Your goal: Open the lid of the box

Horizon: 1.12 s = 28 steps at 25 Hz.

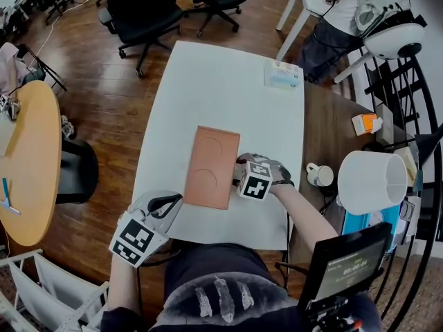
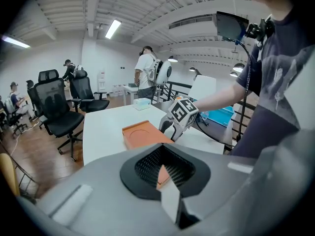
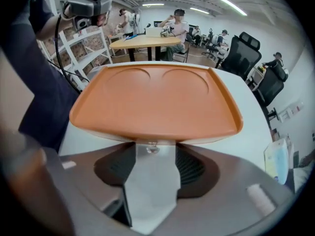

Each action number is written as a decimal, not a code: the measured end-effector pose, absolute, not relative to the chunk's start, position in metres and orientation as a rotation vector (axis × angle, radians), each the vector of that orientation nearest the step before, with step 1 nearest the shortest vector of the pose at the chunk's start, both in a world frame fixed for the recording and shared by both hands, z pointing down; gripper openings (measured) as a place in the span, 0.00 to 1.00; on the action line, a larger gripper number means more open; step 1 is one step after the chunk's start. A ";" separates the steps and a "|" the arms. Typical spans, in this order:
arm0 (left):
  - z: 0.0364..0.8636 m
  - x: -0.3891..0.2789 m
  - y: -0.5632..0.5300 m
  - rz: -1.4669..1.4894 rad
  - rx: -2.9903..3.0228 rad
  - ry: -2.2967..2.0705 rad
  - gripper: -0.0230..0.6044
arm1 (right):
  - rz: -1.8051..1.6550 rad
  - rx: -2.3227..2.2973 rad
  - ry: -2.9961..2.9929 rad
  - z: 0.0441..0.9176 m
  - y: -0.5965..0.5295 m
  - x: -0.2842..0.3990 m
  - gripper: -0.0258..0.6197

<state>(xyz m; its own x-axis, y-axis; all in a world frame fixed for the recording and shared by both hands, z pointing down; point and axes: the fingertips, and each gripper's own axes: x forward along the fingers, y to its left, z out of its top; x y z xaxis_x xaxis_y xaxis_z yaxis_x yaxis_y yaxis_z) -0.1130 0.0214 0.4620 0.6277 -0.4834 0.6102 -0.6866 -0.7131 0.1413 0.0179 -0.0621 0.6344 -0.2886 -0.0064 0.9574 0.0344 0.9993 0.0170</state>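
A flat orange box (image 1: 211, 166) with two round dents in its lid lies shut on the white table (image 1: 208, 81). My right gripper (image 1: 239, 171) is at the middle of the box's right long edge. In the right gripper view the lid's rim (image 3: 157, 132) overhangs the grey lower jaw of my right gripper (image 3: 151, 146), with no squeeze showing. My left gripper (image 1: 166, 203) hovers at the table's near left corner, clear of the box and holding nothing. Its view looks over the box (image 2: 142, 134) toward the right gripper (image 2: 170, 129). How its jaws stand is unclear.
A tissue box (image 1: 283, 75) sits at the table's far right corner. To the right, a darker desk holds a white mug (image 1: 320, 175) and a white lampshade (image 1: 372, 180). Black office chairs (image 1: 142, 12) stand beyond the table, a round wooden table (image 1: 28, 158) at left.
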 end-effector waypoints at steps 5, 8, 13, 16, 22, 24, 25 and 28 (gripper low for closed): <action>0.465 -0.112 0.020 0.785 2.491 -0.922 0.06 | -0.054 -0.003 -1.843 0.633 -0.063 0.016 0.26; 0.465 -0.110 0.018 0.786 2.493 -0.916 0.06 | -0.062 -0.001 -1.835 0.635 -0.061 0.016 0.16; 0.463 -0.107 0.015 0.815 2.499 -0.897 0.06 | -0.049 0.002 -1.841 0.635 -0.060 0.015 0.15; 0.461 -0.104 0.012 0.828 2.519 -0.891 0.06 | -0.022 0.002 -1.847 0.635 -0.060 0.016 0.15; 0.460 -0.093 -0.003 0.937 2.545 -0.784 0.06 | -0.046 -0.035 -1.818 0.636 -0.060 0.025 0.15; 0.457 -0.085 -0.009 0.978 2.577 -0.748 0.06 | -0.048 -0.040 -1.810 0.636 -0.060 0.031 0.15; 0.455 -0.081 -0.011 0.987 2.591 -0.731 0.06 | -0.048 -0.041 -1.804 0.636 -0.060 0.035 0.15; 0.452 -0.073 -0.015 0.999 2.614 -0.700 0.06 | -0.036 -0.037 -1.789 0.636 -0.057 0.051 0.15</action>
<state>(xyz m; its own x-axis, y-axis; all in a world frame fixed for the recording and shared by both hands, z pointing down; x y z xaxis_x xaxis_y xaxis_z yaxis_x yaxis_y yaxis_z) -0.0729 -0.0147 0.4525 0.6480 -0.3444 0.6793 -0.5207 -0.8513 0.0651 0.0515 -0.0573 0.6358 -0.2170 0.0055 0.9762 0.0452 0.9990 0.0044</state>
